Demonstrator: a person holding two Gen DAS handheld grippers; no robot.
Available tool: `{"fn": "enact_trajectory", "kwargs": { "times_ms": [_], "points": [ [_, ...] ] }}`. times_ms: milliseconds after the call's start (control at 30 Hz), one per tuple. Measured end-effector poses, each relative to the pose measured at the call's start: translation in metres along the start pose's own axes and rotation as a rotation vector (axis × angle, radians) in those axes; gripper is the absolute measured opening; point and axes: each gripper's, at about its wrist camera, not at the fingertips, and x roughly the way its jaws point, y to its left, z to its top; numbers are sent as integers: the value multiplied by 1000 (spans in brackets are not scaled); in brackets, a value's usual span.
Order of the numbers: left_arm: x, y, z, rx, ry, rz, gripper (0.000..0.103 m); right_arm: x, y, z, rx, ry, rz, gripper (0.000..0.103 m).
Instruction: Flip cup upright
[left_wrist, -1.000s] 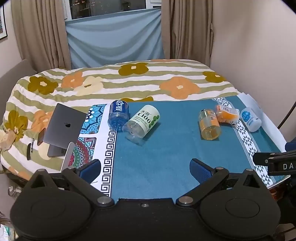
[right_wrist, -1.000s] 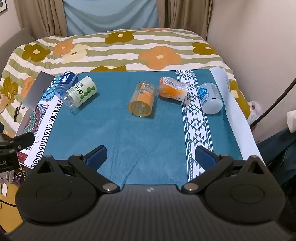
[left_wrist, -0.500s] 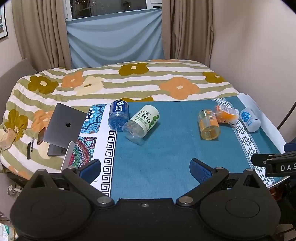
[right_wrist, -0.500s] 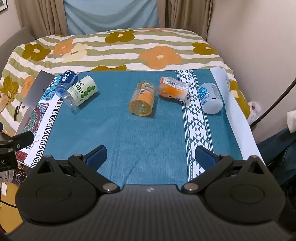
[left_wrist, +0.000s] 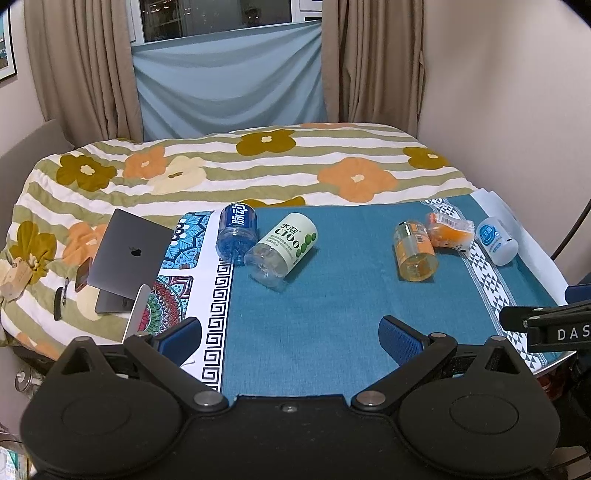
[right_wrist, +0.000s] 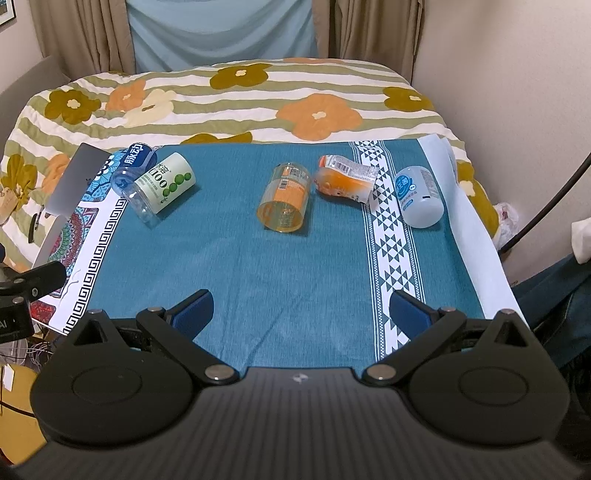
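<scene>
Several cups made from cut bottles lie on their sides on the teal cloth (right_wrist: 229, 266). An orange-labelled clear cup (right_wrist: 285, 197) lies in the middle, open end toward me; it also shows in the left wrist view (left_wrist: 414, 250). A green-and-white cup (left_wrist: 282, 248) and a blue cup (left_wrist: 236, 233) lie at the left. A crumpled orange cup (right_wrist: 345, 179) and a pale blue-white cup (right_wrist: 417, 195) lie at the right. My left gripper (left_wrist: 290, 341) and right gripper (right_wrist: 301, 312) are both open and empty, near the cloth's front edge.
A grey laptop (left_wrist: 127, 258) rests on the flowered bedspread (left_wrist: 258, 162) at the left, with a phone (left_wrist: 83, 273) beside it. A wall (left_wrist: 517, 92) stands to the right and curtains (left_wrist: 74, 74) at the back.
Both grippers have shifted only slightly; the cups appear a little nearer in the right wrist view. Nothing was touched.
</scene>
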Motion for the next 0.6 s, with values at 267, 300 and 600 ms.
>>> {"fn": "enact_trajectory", "kwargs": {
  "times_ms": [267,300,600],
  "points": [
    [-1,2,-1,-2,3,0,103,-2,1,-2,16,7,0,103],
    [-1,2,-1,-2,3,-1,103,-2,1,-2,18,6,-2,103],
    [-1,2,-1,-2,3,-1,103,-2,-1,-1,33,-26,5,103]
  ]
}}
